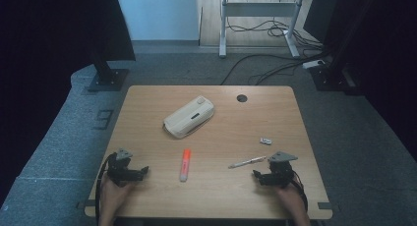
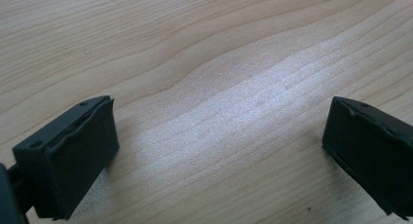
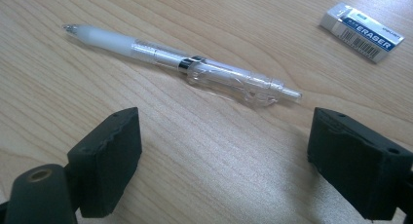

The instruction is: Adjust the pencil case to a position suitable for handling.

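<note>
On the wooden table (image 1: 147, 108) lie a white pencil case (image 1: 189, 117), an orange highlighter (image 1: 185, 164), a clear pen (image 1: 247, 161) and a small eraser (image 1: 265, 141). My left gripper (image 1: 140, 172) rests at the front left, a hand behind it. Its jaws stand open over bare wood (image 2: 219, 126) in the left gripper view. My right gripper (image 1: 259, 176) sits at the front right, just below the pen. In the right gripper view its jaws are open and empty, the pen (image 3: 180, 63) lying crosswise just beyond them and the eraser (image 3: 363, 31) at the upper right.
A round cable hole (image 1: 241, 98) is in the table's far edge. Beyond the table are grey carpet, dark stand bases (image 1: 105, 78) at left and right, a desk frame (image 1: 258, 19) and cables (image 1: 265, 64) on the floor.
</note>
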The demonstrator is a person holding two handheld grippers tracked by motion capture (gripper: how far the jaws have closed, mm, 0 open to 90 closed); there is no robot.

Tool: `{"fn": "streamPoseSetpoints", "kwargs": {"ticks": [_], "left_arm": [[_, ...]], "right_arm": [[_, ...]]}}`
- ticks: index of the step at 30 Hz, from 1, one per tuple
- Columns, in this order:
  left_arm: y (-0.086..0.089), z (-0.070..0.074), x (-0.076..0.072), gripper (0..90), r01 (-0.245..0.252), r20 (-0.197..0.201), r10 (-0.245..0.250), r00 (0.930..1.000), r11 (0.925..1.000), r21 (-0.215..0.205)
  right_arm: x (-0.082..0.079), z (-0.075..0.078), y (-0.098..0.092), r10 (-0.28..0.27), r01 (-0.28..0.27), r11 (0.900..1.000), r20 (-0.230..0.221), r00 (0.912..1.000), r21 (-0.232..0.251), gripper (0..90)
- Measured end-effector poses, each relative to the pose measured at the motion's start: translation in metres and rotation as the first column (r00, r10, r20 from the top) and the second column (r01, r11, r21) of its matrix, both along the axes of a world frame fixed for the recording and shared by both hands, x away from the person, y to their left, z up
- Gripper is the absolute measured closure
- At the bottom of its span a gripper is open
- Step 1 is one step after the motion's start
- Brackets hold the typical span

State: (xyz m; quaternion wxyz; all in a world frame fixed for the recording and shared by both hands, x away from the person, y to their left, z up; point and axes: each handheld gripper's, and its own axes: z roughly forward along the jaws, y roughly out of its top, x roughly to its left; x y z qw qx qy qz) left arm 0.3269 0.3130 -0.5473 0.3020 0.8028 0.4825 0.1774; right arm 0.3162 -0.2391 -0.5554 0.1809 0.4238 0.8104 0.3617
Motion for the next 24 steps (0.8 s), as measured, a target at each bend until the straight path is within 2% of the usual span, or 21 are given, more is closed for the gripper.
{"fn": "streamPoseSetpoints", "kwargs": {"ticks": [13,20,21,24], "left_arm": [[-0.0030,-0.0001,0.0010,0.0,-0.006,0.002,0.006,1.0000,1.0000,-0.001],[-0.0070,0.0000,-0.0007,0.0,0.057,0.001,-0.057,0.9984,0.9984,-0.002],[-0.0080,0.0007,-0.0004,0.0,0.080,-0.007,-0.080,0.9968,0.9968,-0.009],[-0.0097,0.0021,-0.0001,0.0,0.097,-0.014,-0.098,0.9951,0.9950,-0.021]], "right_arm": [[0.0000,0.0000,0.0000,0.000,0.000,1.000,0.000,1.0000,0.000,12.3],[0.0000,0.0000,0.0000,0.000,0.000,1.000,0.000,1.0000,0.000,12.4],[0.0000,0.0000,0.0000,0.000,0.000,1.000,0.000,1.0000,0.000,12.4],[0.0000,0.0000,0.0000,0.000,0.000,1.000,0.000,1.0000,0.000,12.4]]}}
